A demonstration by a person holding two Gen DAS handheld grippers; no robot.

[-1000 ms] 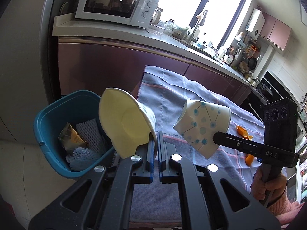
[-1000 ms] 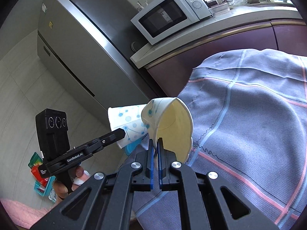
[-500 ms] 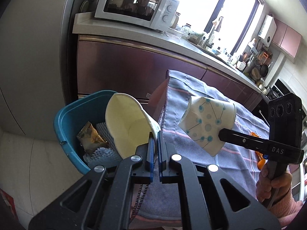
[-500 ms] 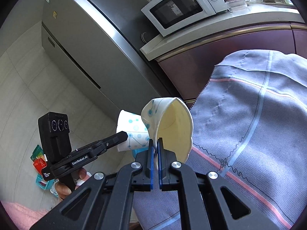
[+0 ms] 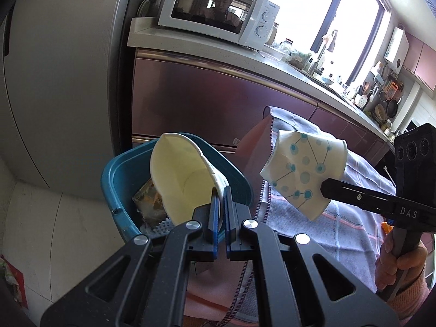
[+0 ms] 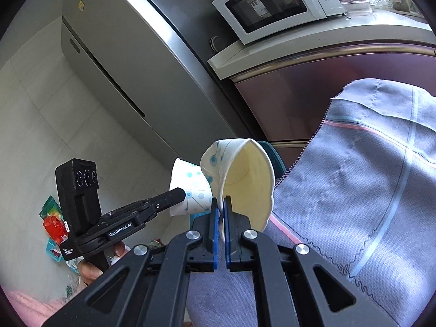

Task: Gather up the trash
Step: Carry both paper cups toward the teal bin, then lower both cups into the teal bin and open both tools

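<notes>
Two paper cups, both crushed, one per gripper. Left gripper (image 5: 221,190) has its jaws closed on the rim of a paper cup (image 5: 182,179), thin white card, squashed oval mouth, cream inside facing the left wrist camera. This cup hangs over the bin (image 5: 122,188), a teal plastic tub with a rounded rim, standing on the pale tiled floor (image 5: 62,234) just beside the cloth edge. Inside the bin: a crinkled foil wrapper (image 5: 147,199) and a bit of white foam netting (image 5: 160,224), partly hidden by the cup.

Right gripper (image 6: 220,204) has its jaws clamped on the rim of the second cup (image 6: 245,179), same white card with a blue dot-and-line print, wall dented and folded. It sits to the right of the bin, above the cloth (image 6: 354,190), not yet over the bin opening. The cloth is grey-blue woven fabric with pink and light blue stripes and a stitched hem, draped over the surface edge.

Behind the bin: glossy maroon cabinet fronts (image 5: 204,95), a pale worktop carrying a white microwave (image 5: 218,11), and a brushed steel fridge (image 6: 122,54) to the left. A hand (image 5: 397,261) in a pink sleeve holds the right gripper's handle.
</notes>
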